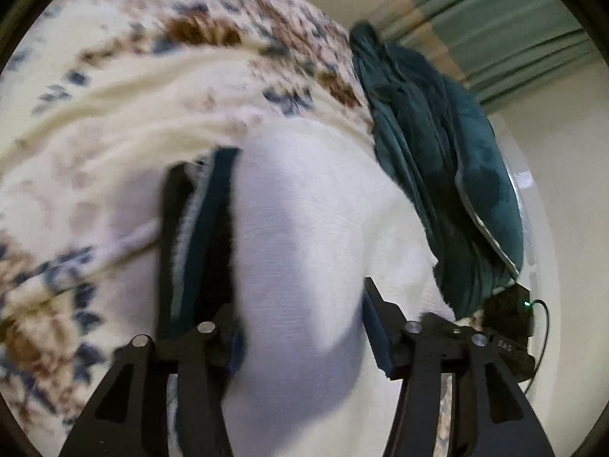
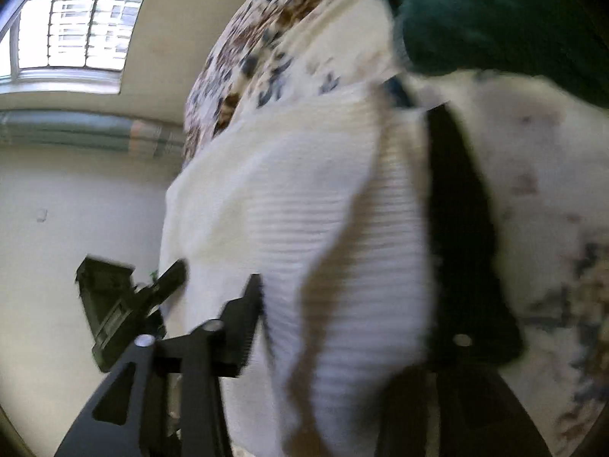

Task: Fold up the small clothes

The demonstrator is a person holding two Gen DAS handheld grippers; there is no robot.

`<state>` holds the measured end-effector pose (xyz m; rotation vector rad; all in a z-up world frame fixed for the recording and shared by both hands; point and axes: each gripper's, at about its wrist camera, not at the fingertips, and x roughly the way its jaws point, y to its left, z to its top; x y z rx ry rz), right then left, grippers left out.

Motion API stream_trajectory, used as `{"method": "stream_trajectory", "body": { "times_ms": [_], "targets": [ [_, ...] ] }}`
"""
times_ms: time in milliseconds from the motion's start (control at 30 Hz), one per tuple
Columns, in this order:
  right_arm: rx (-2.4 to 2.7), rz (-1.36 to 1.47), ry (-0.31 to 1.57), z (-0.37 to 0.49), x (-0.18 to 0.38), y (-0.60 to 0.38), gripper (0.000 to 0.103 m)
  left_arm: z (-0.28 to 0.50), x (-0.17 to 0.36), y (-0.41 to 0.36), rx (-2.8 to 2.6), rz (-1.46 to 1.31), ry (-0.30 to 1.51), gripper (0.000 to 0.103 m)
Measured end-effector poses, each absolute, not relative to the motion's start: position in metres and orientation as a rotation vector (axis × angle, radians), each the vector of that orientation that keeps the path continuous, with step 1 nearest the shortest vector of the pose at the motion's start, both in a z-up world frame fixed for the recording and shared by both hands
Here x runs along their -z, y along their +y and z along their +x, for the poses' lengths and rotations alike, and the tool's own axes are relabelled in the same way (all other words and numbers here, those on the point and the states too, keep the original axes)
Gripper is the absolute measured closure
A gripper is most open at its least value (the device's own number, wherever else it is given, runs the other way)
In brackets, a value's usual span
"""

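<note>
A white ribbed knit garment [image 1: 304,209] lies on a flower-patterned bedspread [image 1: 133,87]. It fills the gap between the fingers of my left gripper [image 1: 297,217], whose jaws stand apart without pinching it; the cloth covers part of the right-hand finger. In the right wrist view the same white garment [image 2: 289,198] hangs in folds between the spread fingers of my right gripper [image 2: 346,194], and the pads do not press on it. A heap of dark green cloth [image 1: 437,152] sits just beyond the white piece, and shows as dark green cloth [image 2: 495,19] at top right. Both views are blurred.
The bedspread [image 2: 266,38] runs on past the garment. A black device with a green light [image 1: 510,316] sits at the garment's right edge. A like black device [image 2: 110,304] shows at lower left. Striped curtain [image 1: 495,19], window [image 2: 76,26] and pale wall lie behind.
</note>
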<state>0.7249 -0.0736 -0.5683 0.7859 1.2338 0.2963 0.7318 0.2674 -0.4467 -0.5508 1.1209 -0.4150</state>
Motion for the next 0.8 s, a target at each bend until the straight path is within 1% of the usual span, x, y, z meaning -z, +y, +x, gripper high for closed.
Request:
{"method": "stream_trajectory", "body": {
  "times_ms": [33, 67, 100, 167, 267, 300, 367, 400, 467, 533, 600, 800],
  "targets": [
    [-0.264, 0.721, 1.209, 0.716, 0.557, -0.082, 0.045, 0.72, 0.438, 0.27, 0.383, -0.53, 1.09, 0.052],
    [-0.237, 0.664, 1.198, 0.712, 0.55, -0.084, 0.045, 0.706, 0.429, 0.27, 0.329, -0.483, 1.064, 0.048],
    [-0.196, 0.566, 1.193, 0.702, 0.54, -0.081, 0.041, 0.695, 0.423, 0.267, 0.274, -0.426, 1.051, 0.036],
    [-0.165, 0.465, 1.169, 0.692, 0.526, -0.072, 0.04, 0.677, 0.418, 0.257, 0.195, -0.317, 1.031, 0.022],
    [-0.135, 0.349, 1.168, 0.68, 0.517, -0.046, 0.038, 0.661, 0.427, 0.238, 0.153, -0.199, 1.032, 0.02],
    [-0.117, 0.305, 1.18, 0.674, 0.521, -0.038, 0.034, 0.657, 0.434, 0.233, 0.134, -0.159, 1.046, 0.018],
    [-0.084, 0.229, 1.215, 0.661, 0.529, -0.026, 0.033, 0.655, 0.445, 0.233, 0.115, -0.145, 1.055, 0.017],
    [-0.065, 0.204, 1.234, 0.656, 0.535, -0.022, 0.032, 0.654, 0.449, 0.236, 0.107, -0.157, 1.064, 0.013],
    [-0.043, 0.184, 1.255, 0.654, 0.543, -0.018, 0.025, 0.654, 0.45, 0.241, 0.097, -0.189, 1.078, 0.013],
    [-0.008, 0.176, 1.235, 0.651, 0.536, -0.014, 0.007, 0.65, 0.438, 0.241, 0.077, -0.175, 1.07, 0.013],
    [0.028, 0.171, 1.209, 0.649, 0.522, -0.012, 0.001, 0.642, 0.422, 0.236, 0.063, -0.145, 1.063, 0.013],
    [0.149, 0.057, 1.127, 0.618, 0.463, -0.004, 0.0, 0.608, 0.379, 0.221, 0.041, -0.088, 1.057, 0.011]
  ]
}}
